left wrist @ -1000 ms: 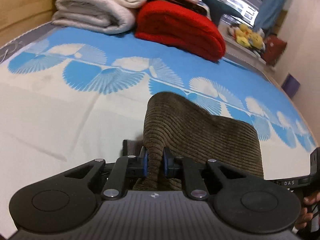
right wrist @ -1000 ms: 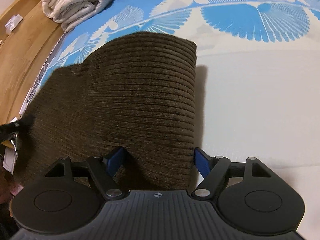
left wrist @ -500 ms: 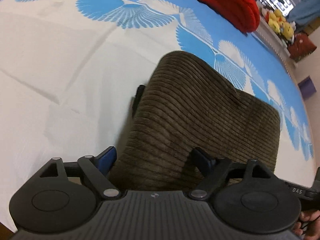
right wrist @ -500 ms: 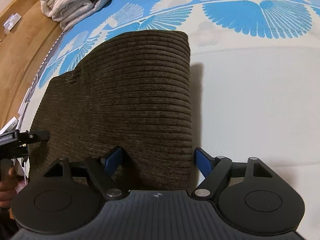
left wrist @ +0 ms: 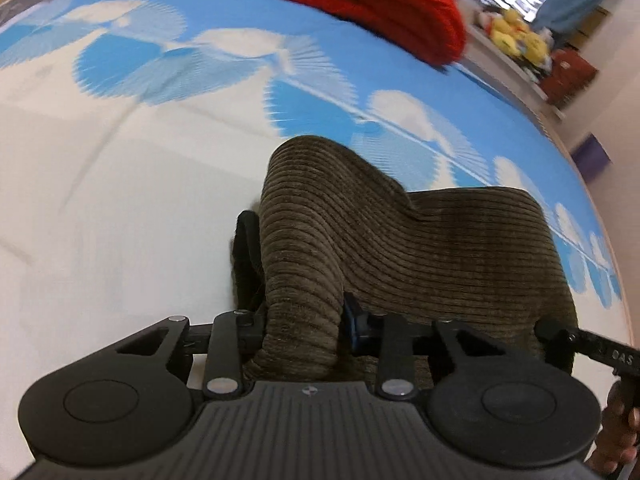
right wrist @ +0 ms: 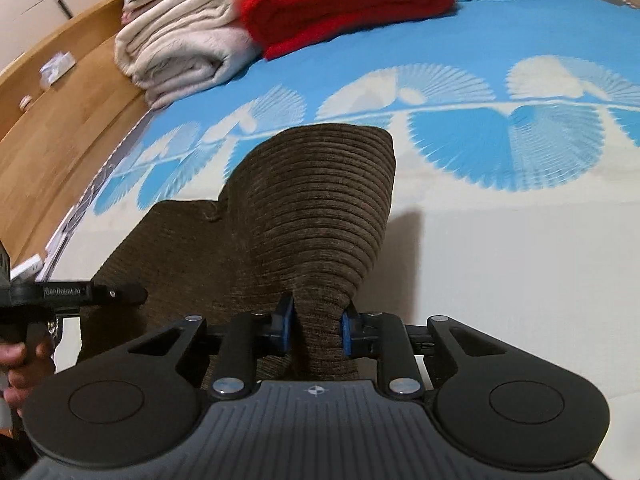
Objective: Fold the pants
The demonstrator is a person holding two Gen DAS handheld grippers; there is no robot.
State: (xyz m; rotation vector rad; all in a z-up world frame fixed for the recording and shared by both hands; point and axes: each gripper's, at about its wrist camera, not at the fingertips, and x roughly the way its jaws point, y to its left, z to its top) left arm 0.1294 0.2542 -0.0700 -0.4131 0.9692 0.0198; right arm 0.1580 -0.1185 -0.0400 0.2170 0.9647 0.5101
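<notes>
I have the brown corduroy pants (left wrist: pixel 400 248) pinched at their near edge with both tools, close to the near side of the bed (left wrist: pixel 100 184). My left gripper (left wrist: pixel 304 320) has just been closing, and its jaws are now clamped on a bunched fold at the left corner of the folded stack. My right gripper (right wrist: pixel 316 328) has likewise just closed, and its blue pads (right wrist: pixel 285 326) squeeze a gathered ridge of cloth at the right corner. I hold one corner in each hand so the whole width comes up level and the layers stay together. The cloth rises in a hump from each grip and sags between them, while the far part lies flat on the white stretch of the sheet, short of the blue fan pattern. The red blanket (right wrist: pixel 344 0) and the cream blanket (right wrist: pixel 180 52) sit stacked at the far edge, well apart. I judge the next fold carries this near edge forward over the far part.
</notes>
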